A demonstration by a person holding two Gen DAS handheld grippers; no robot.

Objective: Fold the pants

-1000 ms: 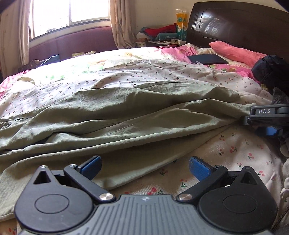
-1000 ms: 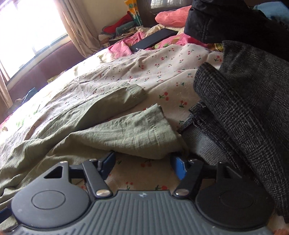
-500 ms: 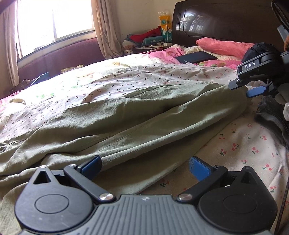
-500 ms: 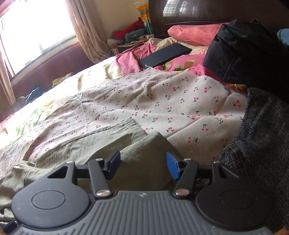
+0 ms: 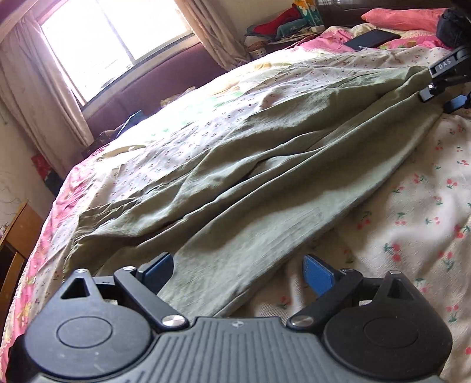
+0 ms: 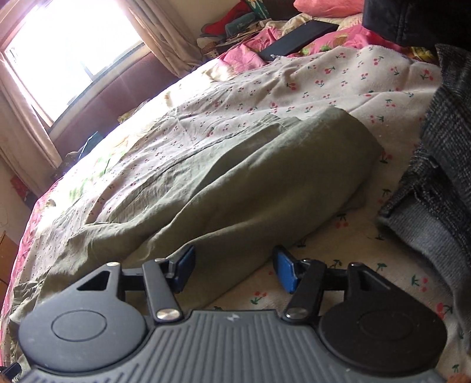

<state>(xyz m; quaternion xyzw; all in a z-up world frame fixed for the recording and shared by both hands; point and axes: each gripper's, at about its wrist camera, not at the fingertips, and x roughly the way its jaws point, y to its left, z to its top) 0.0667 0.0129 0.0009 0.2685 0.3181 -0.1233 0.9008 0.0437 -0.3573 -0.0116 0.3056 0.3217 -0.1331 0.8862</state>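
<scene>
Sunlit bedding covered with a cherry-print sheet [image 5: 418, 212] served as the work surface, and the olive pants [image 5: 265, 182] lay stretched along it. Nearest the left wrist camera, the left gripper [image 5: 238, 272] had its blue pads spread wide, with a flat end of the pants lying between and below them and nothing pinched. Seen from the right wrist, the right gripper [image 6: 234, 269] was likewise spread, its pads straddling the near edge of the pants [image 6: 235, 188] without closing on it.

Beyond the pads, the cloth ran away in long soft wrinkles, one leg overlapping the other. It looked thin, light and limp, so it would likely sag and drag when lifted from one spot; a pinch at a doubled hem or seam edge at each end, where layers stack, should hold better than a pinch on the single sheet in the middle. Care would be needed not to catch the bedsheet beneath.

Farther off, a dark grey plaid garment [image 6: 441, 165] lay just beside the far cuff on the right. At the back were a black flat case [image 6: 298, 39], a pink pillow [image 5: 403, 17] and a bright window [image 5: 112, 47].
</scene>
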